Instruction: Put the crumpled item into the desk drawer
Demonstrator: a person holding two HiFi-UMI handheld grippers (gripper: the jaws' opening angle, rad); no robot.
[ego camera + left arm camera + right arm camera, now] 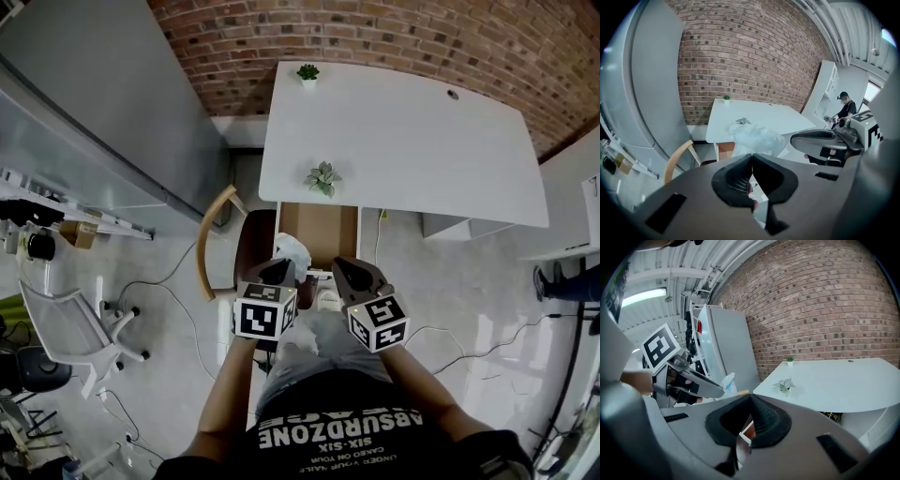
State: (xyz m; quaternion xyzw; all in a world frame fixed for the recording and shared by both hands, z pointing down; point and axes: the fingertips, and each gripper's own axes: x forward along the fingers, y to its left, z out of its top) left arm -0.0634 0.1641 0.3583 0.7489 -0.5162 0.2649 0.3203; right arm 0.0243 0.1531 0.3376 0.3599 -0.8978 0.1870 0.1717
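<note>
Nearest the lens, at the bottom of the head view, is my operator's black shirt [337, 436]. Its white print reads upside down as "ABSURDZONE" with "SIX-SIX" under it; the smaller lines I can't read.

Just above it are two tools, each with one black-and-white marker cube. The left tool [751, 159] has its jaws pinched together on a corner of the crumpled item [292, 251], one wad of clear, whitish plastic that bunches up past the tips. The right tool [750, 399] has its jaws closed tip to tip with nothing between them. It sits just beside the left one at the frame's centre.

In the head view the plastic hangs over the near left corner of the one open drawer [323, 230]. The drawer is pulled out from under the near edge of the white counter [422, 141], and its brown inside shows. Left of the drawer stands one curved wooden chair [214, 246]. One white office chair [70, 323] is at the far left.

The counter carries two small plants: one leafy sprig [323, 178] at its near edge and one potted plant [307, 72] at its far edge. Behind it runs the brick wall [375, 33].
</note>
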